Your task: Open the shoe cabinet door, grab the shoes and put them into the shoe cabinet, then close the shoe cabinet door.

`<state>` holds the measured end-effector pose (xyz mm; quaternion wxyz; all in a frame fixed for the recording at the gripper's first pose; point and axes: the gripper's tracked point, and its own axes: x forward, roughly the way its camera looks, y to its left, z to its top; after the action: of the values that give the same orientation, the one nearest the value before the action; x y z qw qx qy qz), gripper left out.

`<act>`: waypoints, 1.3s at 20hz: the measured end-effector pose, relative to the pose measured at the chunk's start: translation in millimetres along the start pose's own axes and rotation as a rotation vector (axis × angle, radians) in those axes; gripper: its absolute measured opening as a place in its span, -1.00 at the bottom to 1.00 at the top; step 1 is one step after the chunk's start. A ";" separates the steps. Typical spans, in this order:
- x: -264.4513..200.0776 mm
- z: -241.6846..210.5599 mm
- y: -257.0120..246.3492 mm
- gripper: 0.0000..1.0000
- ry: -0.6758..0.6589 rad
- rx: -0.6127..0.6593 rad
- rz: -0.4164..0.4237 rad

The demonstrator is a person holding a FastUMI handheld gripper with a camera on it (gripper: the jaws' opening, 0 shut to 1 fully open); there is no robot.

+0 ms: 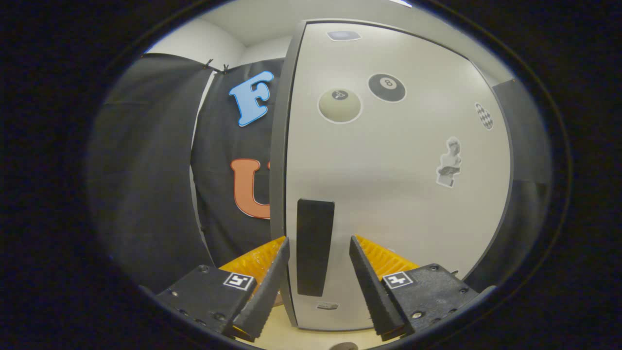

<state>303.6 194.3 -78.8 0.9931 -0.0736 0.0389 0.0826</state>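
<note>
The shoe cabinet door (pixel 388 194) is a pale grey panel with stickers on it, standing shut and close in front of me. Its black upright handle (pixel 315 245) sits near the door's left edge. My gripper (pixel 319 239) is open, and the handle stands in the gap between the two fingertips. The left finger (pixel 272 282) reaches just past the door's dark left edge (pixel 278 160); the right finger (pixel 371 287) lies in front of the door face. Neither finger visibly presses on the handle.
Black cloth (pixel 146 184) hangs to the left of the cabinet. A strip of light wooden floor (pixel 301 338) shows below the door, under the fingers. A dark panel (pixel 527 160) lies to the right of the door.
</note>
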 end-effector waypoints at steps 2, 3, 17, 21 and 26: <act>3.6 4.6 4.4 0.30 -0.029 0.044 0.023; 10.1 -1.0 7.9 0.11 -0.009 0.035 0.026; -31.6 -4.3 1.9 -0.46 0.029 0.018 0.102; -57.7 -5.1 -2.8 -0.46 0.014 0.006 0.112; -84.7 -6.4 -16.7 -0.49 0.008 0.014 0.126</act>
<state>222.7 163.6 -75.2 0.9862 -0.0642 0.0479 0.1446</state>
